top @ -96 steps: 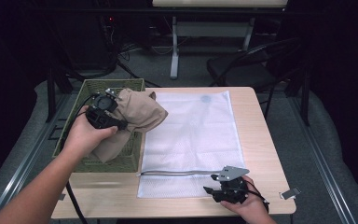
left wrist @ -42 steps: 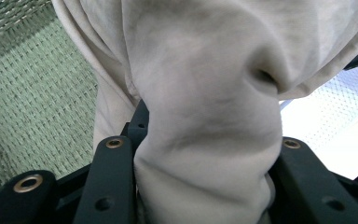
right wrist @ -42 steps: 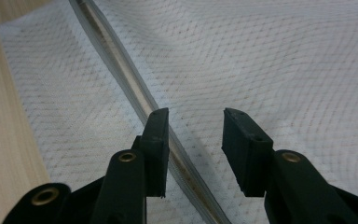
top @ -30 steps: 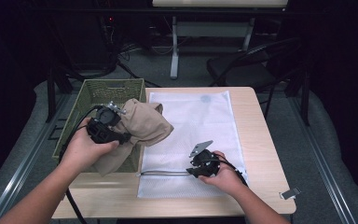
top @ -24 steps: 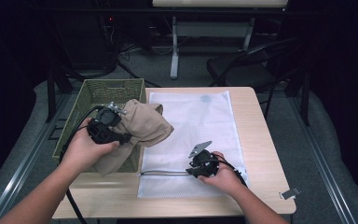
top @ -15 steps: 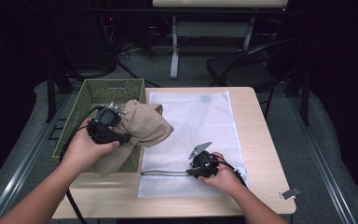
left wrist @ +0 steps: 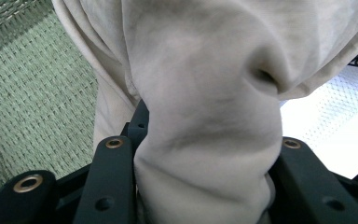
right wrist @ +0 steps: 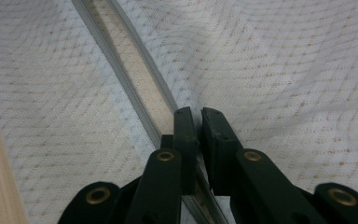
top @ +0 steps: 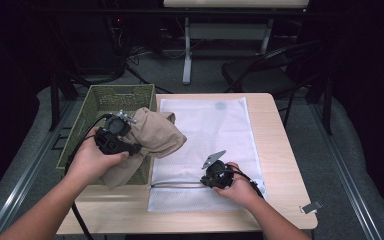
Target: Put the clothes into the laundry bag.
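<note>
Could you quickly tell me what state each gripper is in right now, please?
Left gripper: shut on the beige garment, bunched between its jaws.
Right gripper: jaws have just been closing at the zipper edge of the white mesh bag, nearly together.

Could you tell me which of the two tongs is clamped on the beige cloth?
The left tongs, above the green basket, grip the bunched beige cloth. The right tongs have just been closing at the white mesh bag's zipper edge.

A dim lab or workshop: bundled floor cables point(top: 130, 65), desk frame point(top: 187, 50), dark chair point(top: 265, 70) behind wooden table point(top: 290, 165).
</note>
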The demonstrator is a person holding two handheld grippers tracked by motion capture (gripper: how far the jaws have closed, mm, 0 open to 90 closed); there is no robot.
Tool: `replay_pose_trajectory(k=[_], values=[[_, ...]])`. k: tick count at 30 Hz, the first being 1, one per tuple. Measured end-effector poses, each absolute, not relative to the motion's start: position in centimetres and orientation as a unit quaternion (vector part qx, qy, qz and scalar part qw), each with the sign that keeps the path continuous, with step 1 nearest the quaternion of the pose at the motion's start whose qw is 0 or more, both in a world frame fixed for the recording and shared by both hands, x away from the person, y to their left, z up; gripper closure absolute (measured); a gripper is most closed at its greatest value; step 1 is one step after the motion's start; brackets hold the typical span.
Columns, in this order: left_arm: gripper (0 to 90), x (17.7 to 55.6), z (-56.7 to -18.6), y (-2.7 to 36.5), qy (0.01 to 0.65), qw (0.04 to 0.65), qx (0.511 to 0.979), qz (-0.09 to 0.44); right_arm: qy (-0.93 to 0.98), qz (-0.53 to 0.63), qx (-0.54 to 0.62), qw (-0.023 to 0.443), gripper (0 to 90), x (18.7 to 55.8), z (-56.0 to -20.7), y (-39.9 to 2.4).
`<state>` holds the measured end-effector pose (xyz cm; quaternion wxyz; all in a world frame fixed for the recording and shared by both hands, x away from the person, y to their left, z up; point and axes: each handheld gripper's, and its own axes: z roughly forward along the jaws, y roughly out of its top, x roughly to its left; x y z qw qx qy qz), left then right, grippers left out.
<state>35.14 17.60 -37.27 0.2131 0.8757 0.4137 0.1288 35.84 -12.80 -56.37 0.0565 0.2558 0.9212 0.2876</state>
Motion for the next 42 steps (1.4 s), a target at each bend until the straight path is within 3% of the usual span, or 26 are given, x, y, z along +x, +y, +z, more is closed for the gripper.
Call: replay_pose_trajectory(k=[12,42], values=[[58.7,35.0,-37.2,17.9,0.415,0.215,0.874,0.130,0.914,0.304,0.263,0.059,87.9,35.9,-56.5,-12.3],[58.7,34.0,-36.1,18.4,0.415,0.219,0.872,0.140,0.918,0.307,0.239,0.077,88.4,38.1,-51.0,-12.6]])
